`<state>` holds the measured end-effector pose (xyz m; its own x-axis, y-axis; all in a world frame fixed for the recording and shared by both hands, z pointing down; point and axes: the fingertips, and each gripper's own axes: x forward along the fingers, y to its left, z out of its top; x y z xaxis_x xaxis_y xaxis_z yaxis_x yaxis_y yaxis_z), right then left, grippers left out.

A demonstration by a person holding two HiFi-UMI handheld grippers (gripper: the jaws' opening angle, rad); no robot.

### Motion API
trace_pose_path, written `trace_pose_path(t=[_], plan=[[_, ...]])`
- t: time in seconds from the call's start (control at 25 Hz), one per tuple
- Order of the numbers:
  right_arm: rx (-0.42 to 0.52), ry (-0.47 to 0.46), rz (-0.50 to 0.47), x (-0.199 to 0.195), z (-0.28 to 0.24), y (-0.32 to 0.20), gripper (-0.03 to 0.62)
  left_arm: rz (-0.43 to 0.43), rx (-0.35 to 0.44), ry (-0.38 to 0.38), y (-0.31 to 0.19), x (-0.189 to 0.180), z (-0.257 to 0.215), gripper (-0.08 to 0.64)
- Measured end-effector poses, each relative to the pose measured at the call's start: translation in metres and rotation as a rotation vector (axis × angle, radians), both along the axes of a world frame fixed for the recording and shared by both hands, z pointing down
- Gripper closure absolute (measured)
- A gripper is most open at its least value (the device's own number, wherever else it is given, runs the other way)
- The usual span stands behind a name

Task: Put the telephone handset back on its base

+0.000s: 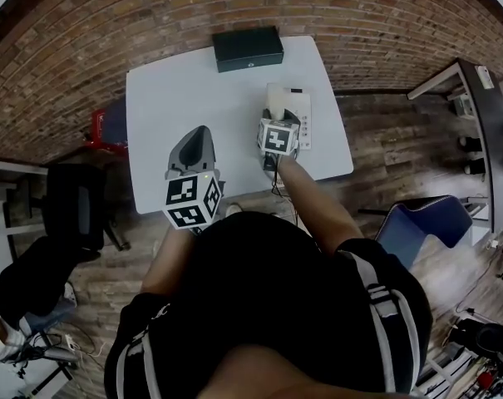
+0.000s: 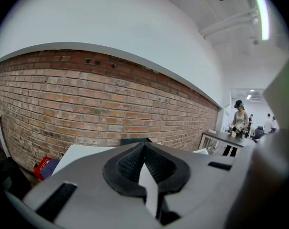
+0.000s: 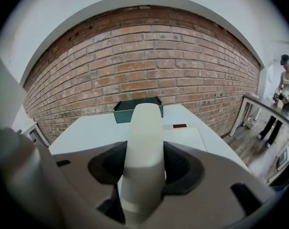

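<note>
A cream telephone handset point(image 3: 144, 147) is held between the jaws of my right gripper point(image 3: 145, 173), which is shut on it. In the head view the handset point(image 1: 277, 100) hangs over the left part of the white telephone base point(image 1: 304, 120), on the right side of the white table point(image 1: 172, 98); whether it touches the base I cannot tell. The base point(image 3: 189, 137) shows just beyond the handset. My left gripper point(image 1: 198, 145) is held over the table's near left part, apart from the phone. Its jaws point(image 2: 146, 171) are together with nothing between them.
A dark green box point(image 1: 248, 48) lies at the table's far edge by the brick wall. A red object point(image 1: 101, 130) sits left of the table, a black chair point(image 1: 72, 206) nearer left, a blue chair point(image 1: 421, 223) at right. A person point(image 2: 240, 118) stands far off.
</note>
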<state>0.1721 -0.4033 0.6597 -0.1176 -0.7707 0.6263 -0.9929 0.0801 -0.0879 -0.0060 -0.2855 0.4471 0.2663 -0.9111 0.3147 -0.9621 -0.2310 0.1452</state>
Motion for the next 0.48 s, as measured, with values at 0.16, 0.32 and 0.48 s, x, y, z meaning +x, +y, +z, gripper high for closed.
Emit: trace_pose_path(t=[0.16,0.32,0.48], plan=[[-0.046,-0.007,0.025,-0.001,0.014,-0.001,0.393,-0.019,0.002,0.0,-0.002,-0.009,-0.001,0.565],[-0.068,0.022,0.018,-0.002,0.021,-0.003,0.393,-0.027,0.001,-0.001,-0.005,-0.013,-0.001,0.565],[-0.091,0.033,0.023,-0.001,0.028,-0.004,0.393,-0.028,0.003,-0.006,-0.008,-0.013,-0.002,0.565]])
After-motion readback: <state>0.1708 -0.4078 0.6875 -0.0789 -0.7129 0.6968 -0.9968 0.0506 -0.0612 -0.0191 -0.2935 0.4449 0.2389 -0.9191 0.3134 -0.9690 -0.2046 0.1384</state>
